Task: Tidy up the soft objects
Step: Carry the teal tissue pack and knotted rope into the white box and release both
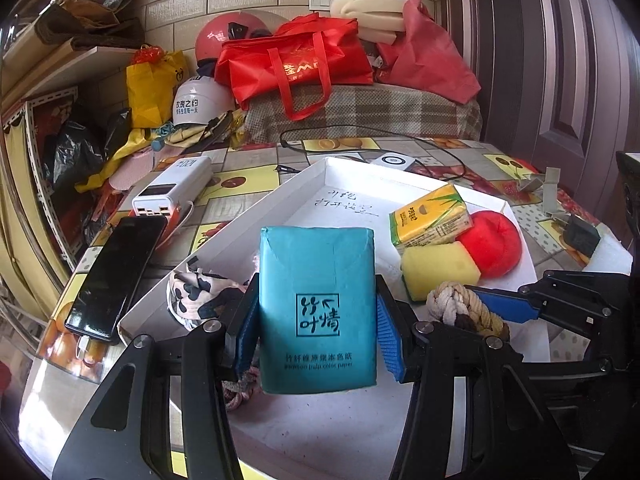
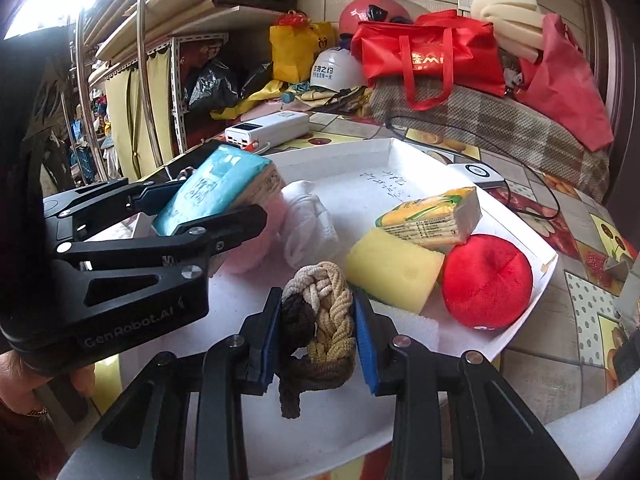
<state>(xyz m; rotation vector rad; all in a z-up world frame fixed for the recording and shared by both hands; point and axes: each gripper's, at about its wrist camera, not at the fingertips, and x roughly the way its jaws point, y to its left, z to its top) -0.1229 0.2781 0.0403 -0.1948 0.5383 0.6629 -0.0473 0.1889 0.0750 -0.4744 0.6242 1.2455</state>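
Gripping a teal tissue pack (image 1: 318, 312) upright between its blue pads (image 1: 246, 332), left claw (image 1: 316, 332), poised over the near part of a white tray (image 1: 404, 178). Same left claw (image 2: 200, 216) seen from the side in the right wrist view, pack (image 2: 216, 192) tilted above a pink soft item (image 2: 256, 252) and a white knotted cloth (image 2: 308, 220).

Pinching a braided rope knot (image 2: 320, 320) of cream, tan and dark brown strands between its blue pads (image 2: 366, 344), right claw (image 2: 316, 340), also over the near part of the tray (image 2: 532, 276); a dark end of the rope hanging below. Same right claw (image 1: 480, 304) entering the left wrist view from the right, knot (image 1: 460, 308) at its tip.

Lying inside the tray, toward its right side: yellow sponge (image 2: 392, 272), touching a red plush ball (image 2: 486, 284); yellow tissue pack (image 2: 432, 212) leaning on top of both. Black-and-white patterned cloth (image 1: 200, 292) at the tray's left edge, partly hidden by the left claw. Handwritten marks on the tray floor, illegible.

Resting on the fruit-patterned worktop (image 1: 248, 184) left of the tray: black phone (image 1: 116, 276) and white power bank (image 1: 176, 188). Behind the tray: black cable (image 1: 360, 136) and a small white device (image 1: 394, 160).

Beyond the worktop: red bag (image 1: 296, 64), white helmet (image 1: 196, 104), red helmet (image 1: 228, 36), yellow bag (image 1: 152, 84), cream foam (image 1: 368, 4).
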